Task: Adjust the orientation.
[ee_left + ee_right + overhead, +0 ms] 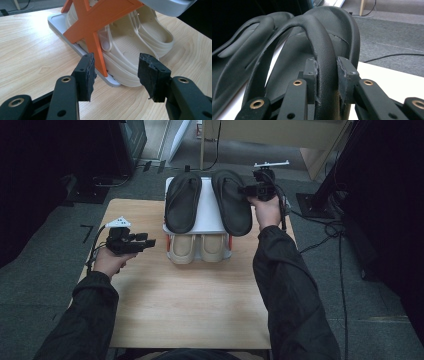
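The right gripper has its fingers clamped on the strap of the right black sandal, one pad on each side of it. That sandal lies on the white rack top, beside the other sandal. On the bench, the left gripper hangs with fingers apart and empty, near the beige clogs under the rack.

The light wooden tabletop lies bare in front, while the white two-tier shoe rack with its orange cross brace blocks the back middle.
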